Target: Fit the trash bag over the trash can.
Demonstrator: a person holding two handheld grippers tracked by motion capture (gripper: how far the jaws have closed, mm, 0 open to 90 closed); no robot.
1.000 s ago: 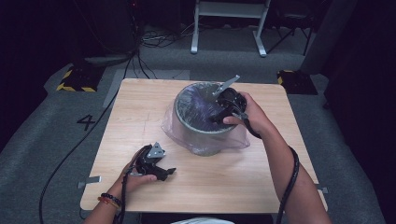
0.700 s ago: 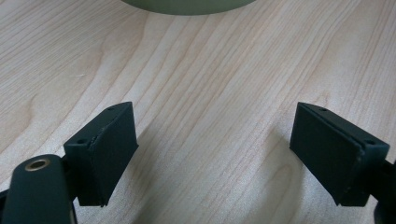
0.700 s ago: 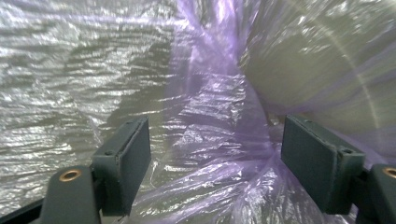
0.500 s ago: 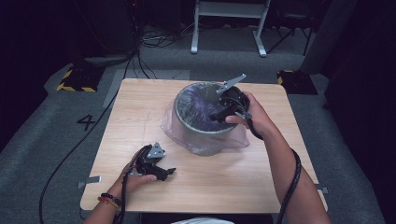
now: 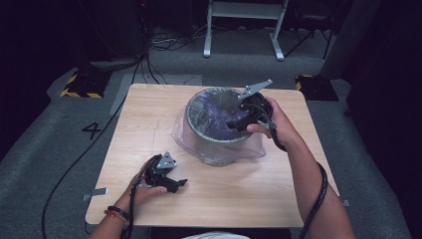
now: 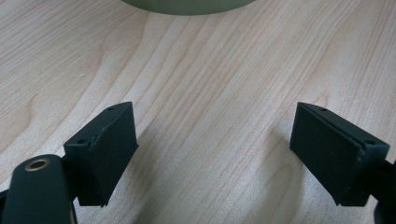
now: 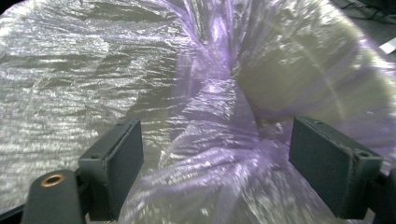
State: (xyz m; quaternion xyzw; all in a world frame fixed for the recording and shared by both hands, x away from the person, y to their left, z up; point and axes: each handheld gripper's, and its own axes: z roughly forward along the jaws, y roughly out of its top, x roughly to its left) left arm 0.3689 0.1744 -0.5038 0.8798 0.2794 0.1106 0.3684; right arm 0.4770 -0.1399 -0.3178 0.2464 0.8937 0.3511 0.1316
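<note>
2 grippers in frame. Right gripper point(image 5: 238, 121) dips inside the bin point(image 5: 219, 149), jaws spread around a fold of purple bag liner point(image 7: 210, 121). Bin stands mid-tabletop toward the far edge. Left gripper point(image 5: 176, 184) rests near the tabletop's point(image 5: 149, 124) near-left corner, jaws wide apart, empty.

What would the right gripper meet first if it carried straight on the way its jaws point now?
Probably the purple plastic liner: a bunched fold of it lies between the open jaws of the right gripper, just ahead, inside the bin. Exact depth is unclear.
</note>
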